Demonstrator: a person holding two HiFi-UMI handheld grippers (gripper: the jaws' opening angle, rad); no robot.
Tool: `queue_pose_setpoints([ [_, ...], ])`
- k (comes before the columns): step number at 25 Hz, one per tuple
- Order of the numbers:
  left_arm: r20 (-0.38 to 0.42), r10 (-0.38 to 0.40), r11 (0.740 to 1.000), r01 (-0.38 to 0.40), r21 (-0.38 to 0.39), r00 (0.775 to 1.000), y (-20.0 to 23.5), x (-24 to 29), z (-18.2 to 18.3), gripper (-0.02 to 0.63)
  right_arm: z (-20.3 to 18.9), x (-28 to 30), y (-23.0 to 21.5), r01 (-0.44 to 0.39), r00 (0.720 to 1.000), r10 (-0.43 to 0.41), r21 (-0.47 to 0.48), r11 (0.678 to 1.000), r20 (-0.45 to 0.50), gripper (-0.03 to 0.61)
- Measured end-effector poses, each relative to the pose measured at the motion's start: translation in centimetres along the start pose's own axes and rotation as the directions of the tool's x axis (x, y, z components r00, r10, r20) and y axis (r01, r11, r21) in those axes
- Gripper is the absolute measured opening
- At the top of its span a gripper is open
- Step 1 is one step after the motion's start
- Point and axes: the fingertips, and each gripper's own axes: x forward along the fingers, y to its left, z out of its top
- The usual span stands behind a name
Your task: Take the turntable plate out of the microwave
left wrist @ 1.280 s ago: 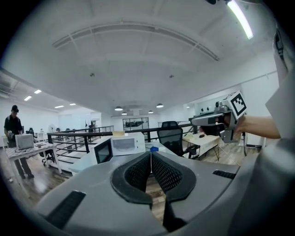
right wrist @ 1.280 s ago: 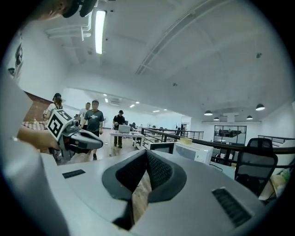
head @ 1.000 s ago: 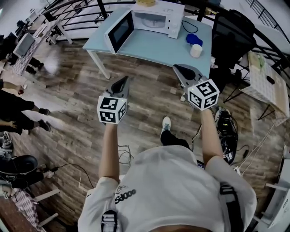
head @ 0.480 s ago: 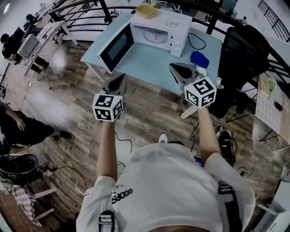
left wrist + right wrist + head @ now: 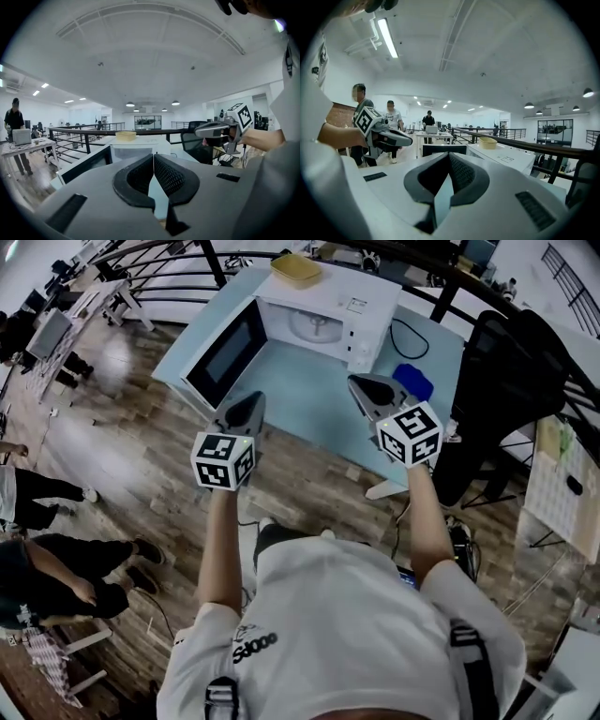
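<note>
Head view: left gripper (image 5: 253, 401) and right gripper (image 5: 358, 382), jaws together and empty, are now nearer the far, open microwave (image 5: 361, 298); the plate (image 5: 312, 325) inside is almost within reach.

The white box-shaped microwave (image 5: 349, 298) has a smooth, faintly glossy casing, and its open door (image 5: 225, 354) carries a dark, shiny pane. The pale blue desk (image 5: 309, 395) looks smooth and matt. The brown plank floor (image 5: 122, 451) shows wood grain with a soft sheen. The left hand-held gripper (image 5: 153, 161) and right hand-held gripper (image 5: 449, 164) have grey matt plastic shells and finely dimpled black pads (image 5: 169, 176).
</note>
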Motion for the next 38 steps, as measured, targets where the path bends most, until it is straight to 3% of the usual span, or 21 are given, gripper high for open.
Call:
queue_pose_setpoints([
  [7, 0.014, -0.079, 0.997, 0.080, -0.022, 0.997, 3.5, 4.6, -0.2, 0.018, -0.2, 4.0, -2.8, 0.041, 0.999, -0.041, 0.021, 0.999, 0.007, 0.005],
  [14, 0.013, -0.172, 0.985, 0.172, -0.003, 0.985, 10.2, 11.9, 0.4, 0.018, 0.5, 11.3, -6.6, 0.122, 0.993, -0.122, 0.062, 0.991, 0.000, 0.005],
  [21, 0.026, -0.314, 0.949, 0.313, 0.026, 0.949, 14.6, 19.4, 0.4, 0.017, -0.7, 18.5, -10.1, 0.247, 0.967, -0.238, 0.110, 0.963, -0.088, 0.005],
  [25, 0.075, -0.360, 0.928, 0.365, -0.072, 0.930, 16.5, 23.5, 0.5, 0.017, -2.3, 21.9, -11.7, 0.281, 0.953, -0.262, 0.111, 0.953, -0.155, 0.005],
  [31, 0.044, -0.442, 0.873, 0.441, -0.210, 0.896, 17.0, 28.7, -2.0, 0.017, -4.9, 26.9, -12.4, 0.272, 0.941, -0.253, 0.056, 0.961, -0.225, 0.005],
  [35, -0.024, -0.384, 0.877, 0.356, -0.323, 0.923, 17.4, 31.7, -5.7, 0.018, -7.9, 28.5, -13.0, 0.272, 0.936, -0.240, 0.098, 0.957, -0.257, 0.005],
  [38, -0.059, -0.342, 0.863, 0.289, -0.414, 0.938, 17.8, 33.5, -7.9, 0.018, -10.1, 29.3, -14.3, 0.279, 0.940, -0.239, 0.144, 0.949, -0.244, 0.005],
])
